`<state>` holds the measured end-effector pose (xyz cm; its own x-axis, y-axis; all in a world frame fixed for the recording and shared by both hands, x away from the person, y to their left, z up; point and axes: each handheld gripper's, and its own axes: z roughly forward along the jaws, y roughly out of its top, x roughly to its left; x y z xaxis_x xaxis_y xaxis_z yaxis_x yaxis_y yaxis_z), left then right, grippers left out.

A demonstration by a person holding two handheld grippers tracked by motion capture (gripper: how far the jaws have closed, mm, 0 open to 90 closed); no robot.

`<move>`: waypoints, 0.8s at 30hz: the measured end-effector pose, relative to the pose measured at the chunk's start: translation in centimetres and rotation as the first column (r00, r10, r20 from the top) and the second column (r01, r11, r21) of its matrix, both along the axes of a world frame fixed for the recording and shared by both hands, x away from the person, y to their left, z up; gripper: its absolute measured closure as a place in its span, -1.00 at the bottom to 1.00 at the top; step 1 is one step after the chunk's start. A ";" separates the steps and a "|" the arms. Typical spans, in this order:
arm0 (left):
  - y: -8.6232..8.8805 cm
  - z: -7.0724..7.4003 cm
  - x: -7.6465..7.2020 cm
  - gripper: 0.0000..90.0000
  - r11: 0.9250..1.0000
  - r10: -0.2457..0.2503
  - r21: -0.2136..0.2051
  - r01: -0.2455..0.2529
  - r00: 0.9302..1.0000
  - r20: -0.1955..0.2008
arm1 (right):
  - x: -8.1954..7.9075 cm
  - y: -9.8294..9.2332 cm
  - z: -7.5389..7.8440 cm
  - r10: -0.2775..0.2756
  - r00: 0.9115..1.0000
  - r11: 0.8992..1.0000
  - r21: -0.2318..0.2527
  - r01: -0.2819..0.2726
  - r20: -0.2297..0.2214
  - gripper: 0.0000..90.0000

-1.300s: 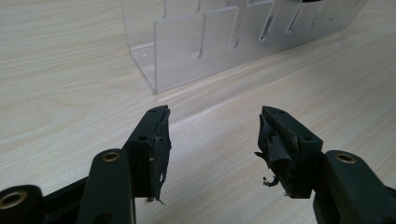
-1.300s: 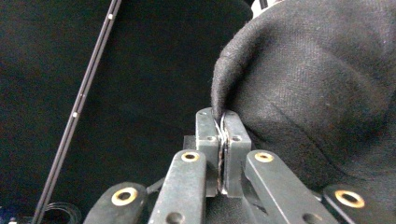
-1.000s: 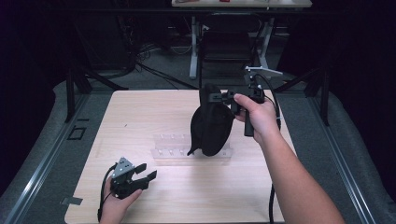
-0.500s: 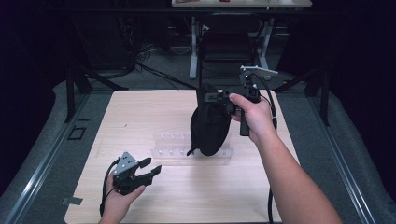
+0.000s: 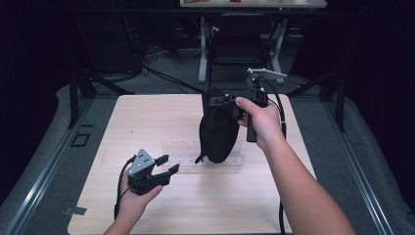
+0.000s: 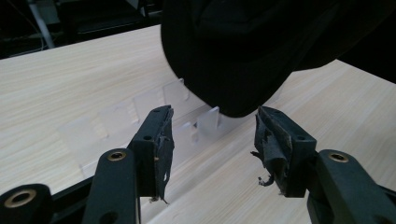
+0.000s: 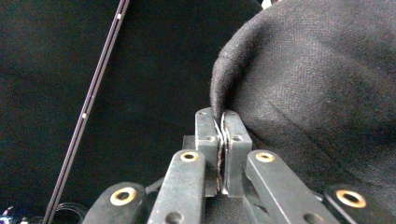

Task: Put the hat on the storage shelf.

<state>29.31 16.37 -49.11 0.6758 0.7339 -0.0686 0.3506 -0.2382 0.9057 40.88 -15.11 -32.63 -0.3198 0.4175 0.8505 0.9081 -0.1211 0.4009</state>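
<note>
- The right gripper [image 5: 226,102], just right of centre in the high view, has its jaws pinched together on the edge of a black fabric pouch [image 5: 218,131], which hangs from them with its lower end reaching down to a clear plastic tray [image 5: 186,152] on the wooden table [image 5: 147,112].
- In the right gripper view the black fabric pouch [image 7: 317,93] fills the upper right, a thin fold of its rim caught between the two pads.
- The left gripper [image 5: 166,165], lower left of the high view, stands with jaws apart and nothing between them, aimed toward the pouch's lower end.
- In the left gripper view the pouch's rounded bottom [image 6: 243,56] hangs at the top, above and beyond the open left gripper [image 6: 212,140].
- To do this well, I judge the right grip should hold steady while the left comes in under the bottom and bites a good fold of cloth, not just the surface.
- Hard to make out: whether the pouch bottom rests on the tray or hangs just clear; whether it is a bag or a cap; what the tray's compartments contain; a small tail of fabric at its lower left.
</note>
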 end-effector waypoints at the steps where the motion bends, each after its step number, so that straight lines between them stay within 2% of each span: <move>1: -0.2 0.1 0.0 0.04 1.000 -0.006 0.003 0.006 1.000 0.003 | 0.0 0.1 0.0 0.001 1.000 1.000 0.002 -0.001 0.000 0.95; 6: -1.5 0.6 0.2 0.05 1.000 -0.027 0.010 0.027 1.000 0.017 | -0.1 0.3 -0.1 -0.001 1.000 1.000 0.004 0.001 0.002 0.95; 17: -3.4 1.0 0.4 0.18 0.999 -0.048 -0.001 0.048 0.999 0.016 | 0.0 0.4 -0.1 -0.002 1.000 1.000 0.009 0.002 0.004 0.95; 24: -4.5 1.1 0.5 0.29 0.997 -0.078 0.013 0.078 0.997 0.009 | 0.0 0.7 -0.2 0.003 1.000 1.000 0.015 -0.003 0.003 0.95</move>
